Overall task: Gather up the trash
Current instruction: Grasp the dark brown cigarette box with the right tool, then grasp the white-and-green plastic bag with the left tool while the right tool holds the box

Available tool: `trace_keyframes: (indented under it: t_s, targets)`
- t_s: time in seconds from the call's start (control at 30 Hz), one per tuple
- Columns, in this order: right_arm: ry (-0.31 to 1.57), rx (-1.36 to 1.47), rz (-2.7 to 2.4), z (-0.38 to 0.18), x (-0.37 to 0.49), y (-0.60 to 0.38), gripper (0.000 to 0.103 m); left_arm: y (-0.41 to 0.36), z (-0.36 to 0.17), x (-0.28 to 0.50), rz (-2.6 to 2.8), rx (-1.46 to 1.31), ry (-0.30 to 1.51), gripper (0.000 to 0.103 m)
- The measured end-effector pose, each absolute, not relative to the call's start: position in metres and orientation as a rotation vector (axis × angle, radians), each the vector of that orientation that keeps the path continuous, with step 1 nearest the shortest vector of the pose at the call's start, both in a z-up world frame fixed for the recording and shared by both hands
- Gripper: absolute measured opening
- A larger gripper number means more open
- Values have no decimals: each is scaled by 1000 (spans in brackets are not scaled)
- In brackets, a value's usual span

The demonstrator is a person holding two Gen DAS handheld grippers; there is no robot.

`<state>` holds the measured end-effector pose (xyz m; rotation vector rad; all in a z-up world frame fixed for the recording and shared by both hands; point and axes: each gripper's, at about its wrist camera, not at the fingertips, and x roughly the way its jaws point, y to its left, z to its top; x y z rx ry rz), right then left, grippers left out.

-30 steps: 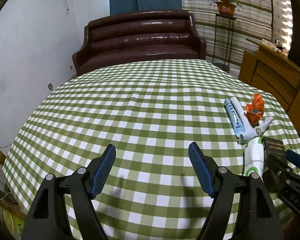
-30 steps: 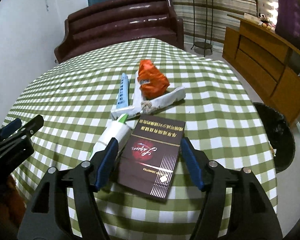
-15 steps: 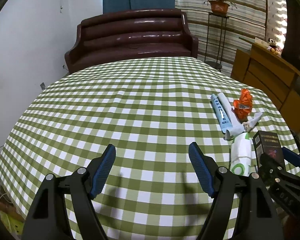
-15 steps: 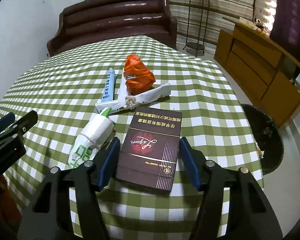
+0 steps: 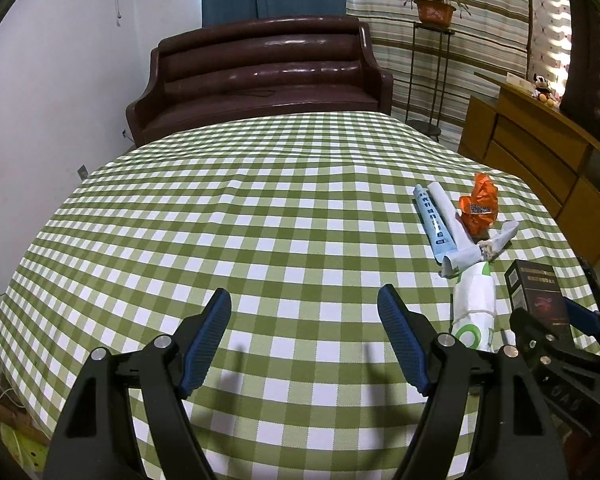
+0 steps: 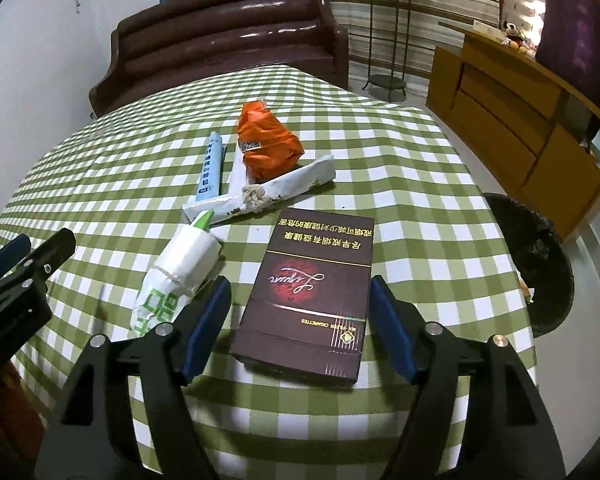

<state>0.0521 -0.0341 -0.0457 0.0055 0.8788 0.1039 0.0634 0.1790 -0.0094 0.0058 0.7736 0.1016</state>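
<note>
Trash lies on a green checked table point(image 6: 420, 152): a dark brown cigarette box point(image 6: 312, 288), a white and green wrapper point(image 6: 180, 276), a rolled white paper tied with string point(image 6: 268, 196), a blue tube point(image 6: 211, 168) and an orange packet point(image 6: 268, 144). My right gripper point(image 6: 300, 320) is open, its fingers on either side of the near end of the box. My left gripper point(image 5: 304, 332) is open and empty over bare cloth, left of the trash. The box point(image 5: 536, 296), the wrapper point(image 5: 474, 304) and the orange packet point(image 5: 478, 208) show at its right.
A black bin point(image 6: 536, 264) stands on the floor past the table's right edge. A brown sofa point(image 5: 260, 76) is behind the table, a wooden cabinet point(image 5: 540, 160) at the right, a plant stand point(image 5: 432, 52) by the curtain.
Both grippers have drawn back and risen a little. The right gripper's fingers now straddle the near end of the cigarette box. Both stay open.
</note>
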Motion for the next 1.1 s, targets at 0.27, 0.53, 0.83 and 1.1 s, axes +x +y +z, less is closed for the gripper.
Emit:
trace_keyframes:
  t_s: [0.27,0.53,0.83,1.1]
  targets:
    - [886,5,96,-49,50,-43,57,175,-12,64,88,1,780,74]
    - [859,-1,99,-46,44,-53,56,161,-14,68,59,0,795,74]
    - [822,9,84,-38,33,-81,56,140,-12,70,24,4,802,74]
    - [774,18,40,-25,29,-121,56,121,-8,69,4,24,800,74]
